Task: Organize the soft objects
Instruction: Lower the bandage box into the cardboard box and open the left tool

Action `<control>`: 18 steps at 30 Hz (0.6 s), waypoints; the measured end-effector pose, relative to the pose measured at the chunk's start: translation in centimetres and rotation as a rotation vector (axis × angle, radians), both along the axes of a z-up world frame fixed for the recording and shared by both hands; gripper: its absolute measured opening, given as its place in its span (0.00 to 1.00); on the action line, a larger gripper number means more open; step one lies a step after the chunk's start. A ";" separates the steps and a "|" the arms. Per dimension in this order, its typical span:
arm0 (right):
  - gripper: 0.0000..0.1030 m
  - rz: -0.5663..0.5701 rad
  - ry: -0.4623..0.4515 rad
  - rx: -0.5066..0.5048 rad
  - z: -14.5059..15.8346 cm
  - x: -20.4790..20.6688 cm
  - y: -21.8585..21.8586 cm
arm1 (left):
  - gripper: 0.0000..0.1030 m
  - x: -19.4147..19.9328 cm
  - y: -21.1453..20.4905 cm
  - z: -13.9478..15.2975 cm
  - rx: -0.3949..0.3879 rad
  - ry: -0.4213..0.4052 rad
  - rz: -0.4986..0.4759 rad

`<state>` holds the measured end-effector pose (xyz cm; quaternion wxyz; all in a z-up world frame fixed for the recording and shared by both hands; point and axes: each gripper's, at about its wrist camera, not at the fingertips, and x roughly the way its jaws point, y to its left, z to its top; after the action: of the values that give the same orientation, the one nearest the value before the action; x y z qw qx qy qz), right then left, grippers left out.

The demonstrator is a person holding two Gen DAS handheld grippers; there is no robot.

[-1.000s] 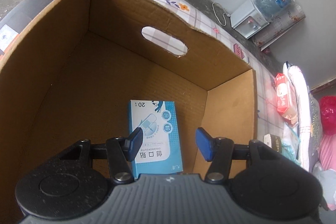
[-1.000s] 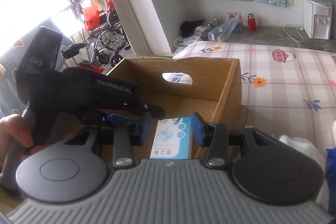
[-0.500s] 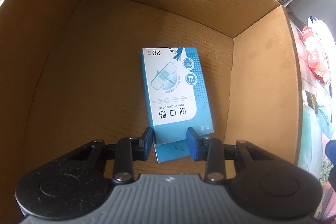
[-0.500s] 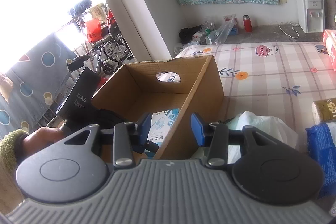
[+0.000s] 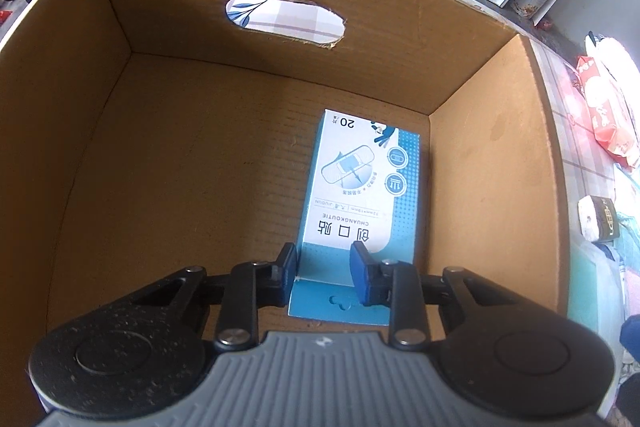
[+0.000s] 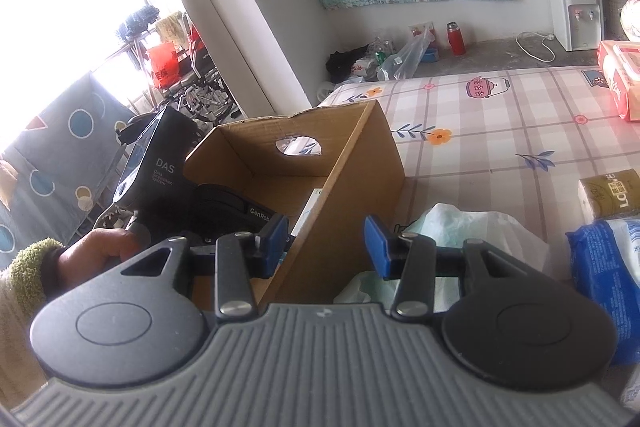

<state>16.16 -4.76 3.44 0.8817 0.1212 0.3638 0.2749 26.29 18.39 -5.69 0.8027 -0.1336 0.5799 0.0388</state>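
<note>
A blue and white bandage box (image 5: 360,199) lies flat on the floor of the open cardboard box (image 5: 160,155), near its right wall. My left gripper (image 5: 324,277) is inside the cardboard box, open, its blue pads on either side of the bandage box's near end without gripping it. My right gripper (image 6: 326,243) is open and empty, held above the cardboard box's right wall (image 6: 352,187). In the right wrist view the left gripper's body (image 6: 168,167) reaches into the box. A white-green soft packet (image 6: 472,227) lies just right of the box.
On the checked bedsheet (image 6: 500,131) lie a blue pack (image 6: 612,267), a brown tissue pack (image 6: 612,193) and a red-white pack (image 6: 620,83). A water dispenser (image 6: 572,3) stands at the back wall. A wheelchair (image 6: 192,83) is at left.
My left gripper's jaws have widened and the gripper has drawn back slightly; the bandage box now rests further right in the box. My right gripper has moved right and opened wider.
</note>
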 end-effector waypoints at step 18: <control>0.42 -0.042 0.013 -0.008 -0.6 0.1 -1.5 | 0.27 1.9 -1.6 1.4 0.043 -0.079 0.051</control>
<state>16.23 -6.26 2.80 0.8854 0.1269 0.3680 0.2539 28.23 16.80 -4.30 0.8265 -0.1323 0.5431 0.0665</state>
